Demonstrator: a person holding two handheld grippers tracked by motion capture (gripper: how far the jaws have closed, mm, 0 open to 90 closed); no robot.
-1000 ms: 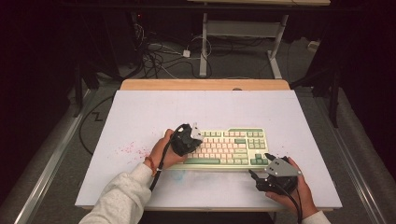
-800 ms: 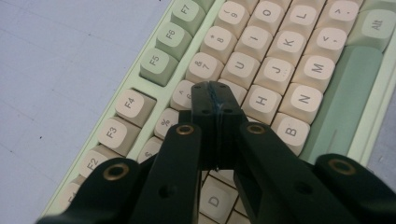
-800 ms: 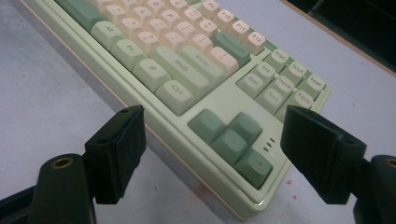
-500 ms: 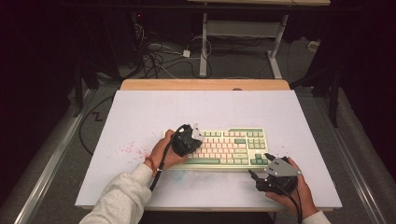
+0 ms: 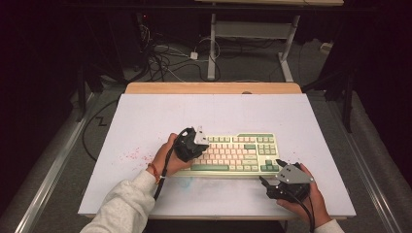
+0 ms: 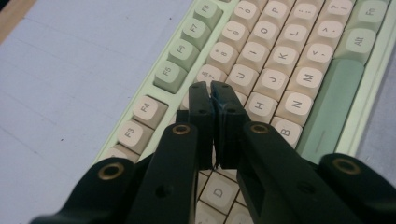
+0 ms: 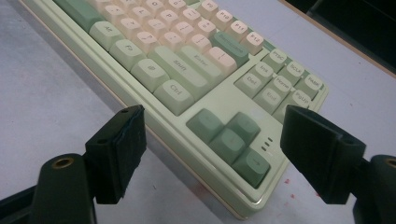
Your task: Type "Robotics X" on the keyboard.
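1. High view: one keyboard point(image 5: 233, 154), cream and green, lies flat on one white table point(image 5: 214, 111), toward the near edge and right of centre. Two grippers, one per hand. Left gripper point(image 5: 198, 145) sits over the keyboard's left end; right gripper point(image 5: 270, 171) is just off the keyboard's near right corner, above the table. Open room: wide bare surface beyond the keyboard up to the wooden far edge point(image 5: 214, 88), and a broad strip on its left bearing faint red specks point(image 5: 132, 155). A narrower strip runs between the keyboard and the near edge.

2. Left gripper view: one left gripper point(image 6: 212, 91), jaws pressed together with nothing between them, tips over the cream letter keys beside the number row. One keyboard point(image 6: 280, 60); green function keys line its edge, with bare table alongside.

3. Right gripper view: one right gripper point(image 7: 212, 149), jaws spread wide apart and empty, framing the keyboard point(image 7: 187, 70) corner with four dark green arrow keys point(image 7: 231, 135). Bare table lies around that corner.
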